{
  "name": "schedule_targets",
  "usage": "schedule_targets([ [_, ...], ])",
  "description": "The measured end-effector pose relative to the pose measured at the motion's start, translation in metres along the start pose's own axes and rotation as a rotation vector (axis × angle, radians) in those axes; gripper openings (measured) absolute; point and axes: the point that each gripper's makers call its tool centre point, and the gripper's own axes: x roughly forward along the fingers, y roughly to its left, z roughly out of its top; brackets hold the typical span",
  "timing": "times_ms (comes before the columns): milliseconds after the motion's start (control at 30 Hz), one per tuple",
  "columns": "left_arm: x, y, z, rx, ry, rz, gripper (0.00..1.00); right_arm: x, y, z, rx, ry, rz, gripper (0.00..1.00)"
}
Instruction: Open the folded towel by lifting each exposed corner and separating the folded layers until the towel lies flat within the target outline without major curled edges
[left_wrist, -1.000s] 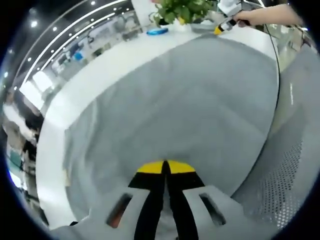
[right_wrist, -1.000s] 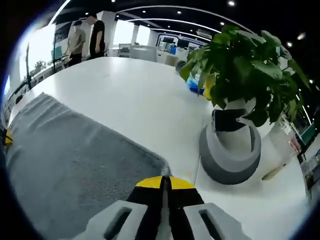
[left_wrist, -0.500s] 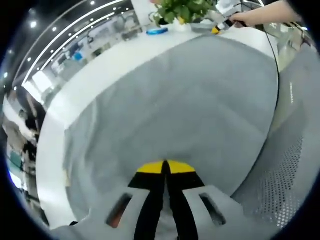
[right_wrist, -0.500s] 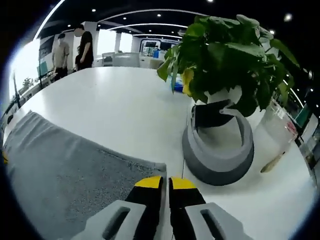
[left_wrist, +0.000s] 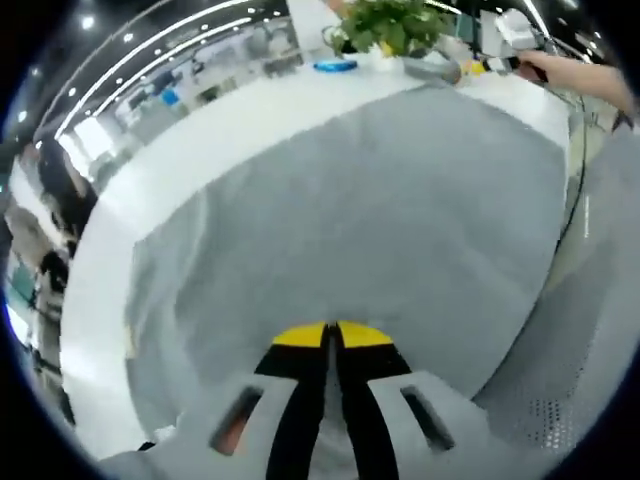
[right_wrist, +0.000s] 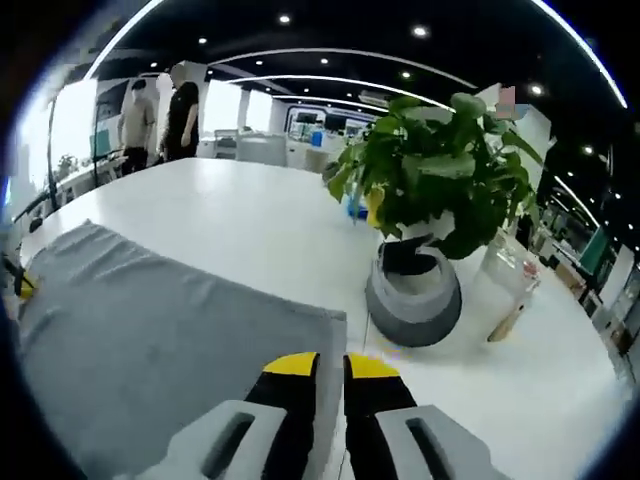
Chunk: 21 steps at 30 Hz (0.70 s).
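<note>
Left gripper view: left claw (left_wrist: 331, 335) has its jaws pressed together, pinching the near edge of the grey towel (left_wrist: 380, 210).
Towel: spread out pretty flat over the white desk (left_wrist: 200, 130), far corner by the potted plant (left_wrist: 392, 25).
Right gripper view: right claw (right_wrist: 330, 365) slightly parted, gripping nothing, over the towel's (right_wrist: 150, 330) corner near the plant pot (right_wrist: 414, 300).

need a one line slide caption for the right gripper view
Right gripper with jaws slightly apart over the grey towel's far corner, beside a potted plant on the white table.
</note>
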Motion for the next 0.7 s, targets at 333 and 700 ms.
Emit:
schedule_targets([
  [333,0.000,0.077,-0.020,-0.094,0.079,0.181,0.02,-0.022,0.057,-0.066,0.106,0.157,0.157,0.00],
  [700,0.014,0.117,-0.029,-0.012,0.154,0.235,0.04,0.010,0.057,-0.053,-0.022,0.169,0.141,0.00],
])
